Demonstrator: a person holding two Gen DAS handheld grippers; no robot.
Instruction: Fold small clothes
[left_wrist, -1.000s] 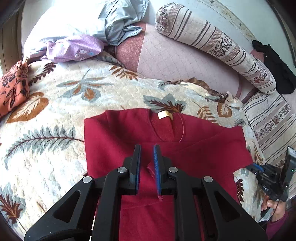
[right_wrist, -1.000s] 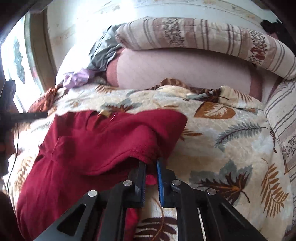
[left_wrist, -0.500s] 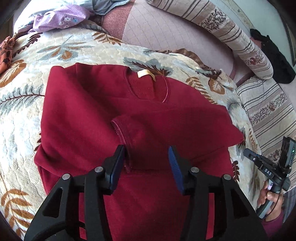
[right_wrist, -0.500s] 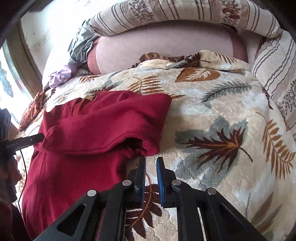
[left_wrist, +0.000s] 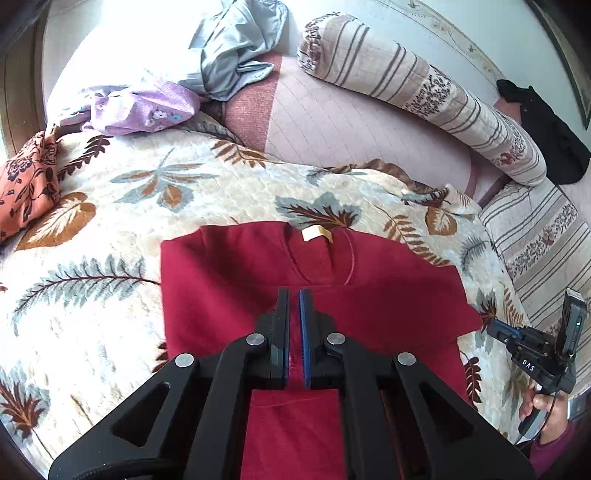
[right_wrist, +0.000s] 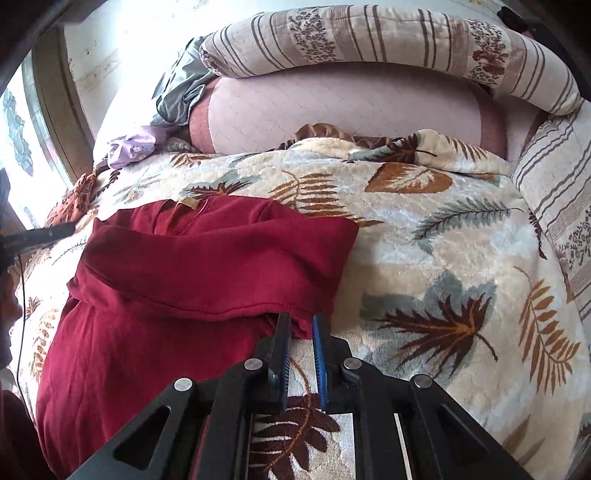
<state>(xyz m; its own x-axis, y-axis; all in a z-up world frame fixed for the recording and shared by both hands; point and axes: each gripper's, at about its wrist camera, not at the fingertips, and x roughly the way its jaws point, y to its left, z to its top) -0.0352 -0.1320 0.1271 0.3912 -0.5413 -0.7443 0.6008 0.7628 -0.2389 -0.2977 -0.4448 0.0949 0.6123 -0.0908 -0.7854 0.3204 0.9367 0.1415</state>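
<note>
Both tongs (left_wrist: 294, 295) (right_wrist: 300, 319) angled downward, closed.

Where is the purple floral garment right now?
In the left wrist view the purple floral garment lies upper left on the bed, between the grey garment and the orange floral cloth.

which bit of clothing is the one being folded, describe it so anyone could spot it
On the leaf-print quilt, straight ahead of the left gripper, lies the dark red sweater. It alone is plain red and spread flat, with a tan neck label.
</note>
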